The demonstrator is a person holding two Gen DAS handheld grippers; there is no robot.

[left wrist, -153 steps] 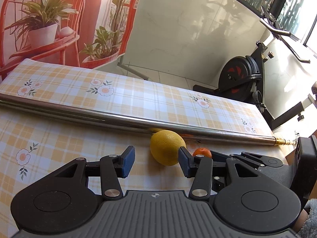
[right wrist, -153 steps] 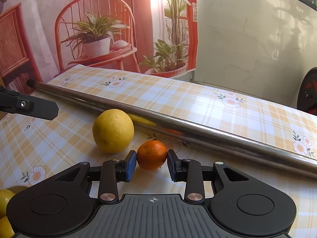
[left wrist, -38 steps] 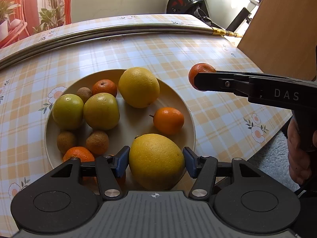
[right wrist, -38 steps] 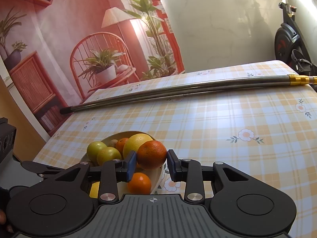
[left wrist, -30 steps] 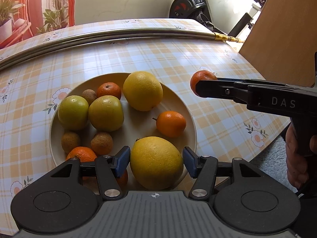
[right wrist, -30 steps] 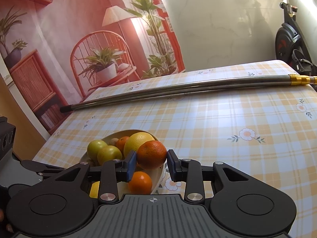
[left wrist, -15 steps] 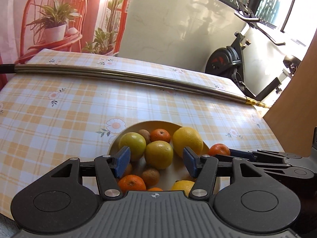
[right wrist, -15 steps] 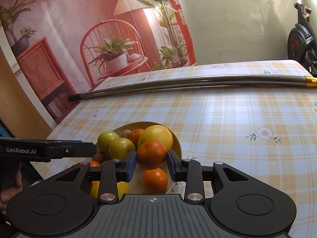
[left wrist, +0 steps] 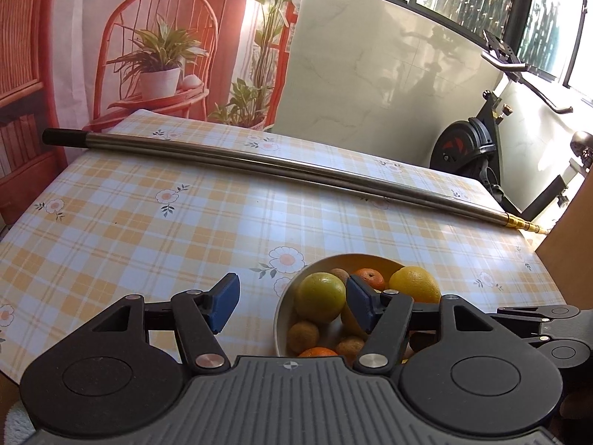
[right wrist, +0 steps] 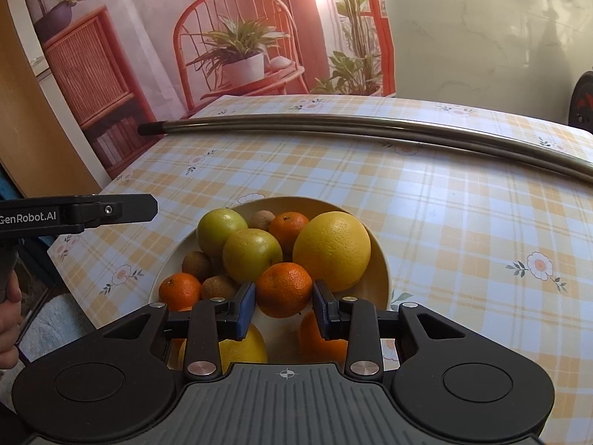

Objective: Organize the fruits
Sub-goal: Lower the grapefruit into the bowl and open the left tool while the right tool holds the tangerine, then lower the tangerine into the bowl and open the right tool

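While the right gripper (right wrist: 284, 309) is clamped on a mandarin (right wrist: 284, 289) above the near rim of the fruit bowl (right wrist: 381, 267), the task is to lower it into the bare gap between the grapefruit (right wrist: 331, 250) and the near oranges before letting go, so nothing rolls. The left gripper (left wrist: 291, 304) hangs empty beside the bowl, its jaws having just widened, near the table's front edge.

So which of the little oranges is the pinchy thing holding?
The orange clamped in the right gripper, in front of the big yellow fruit. The other small oranges all lie loose in the bowl.
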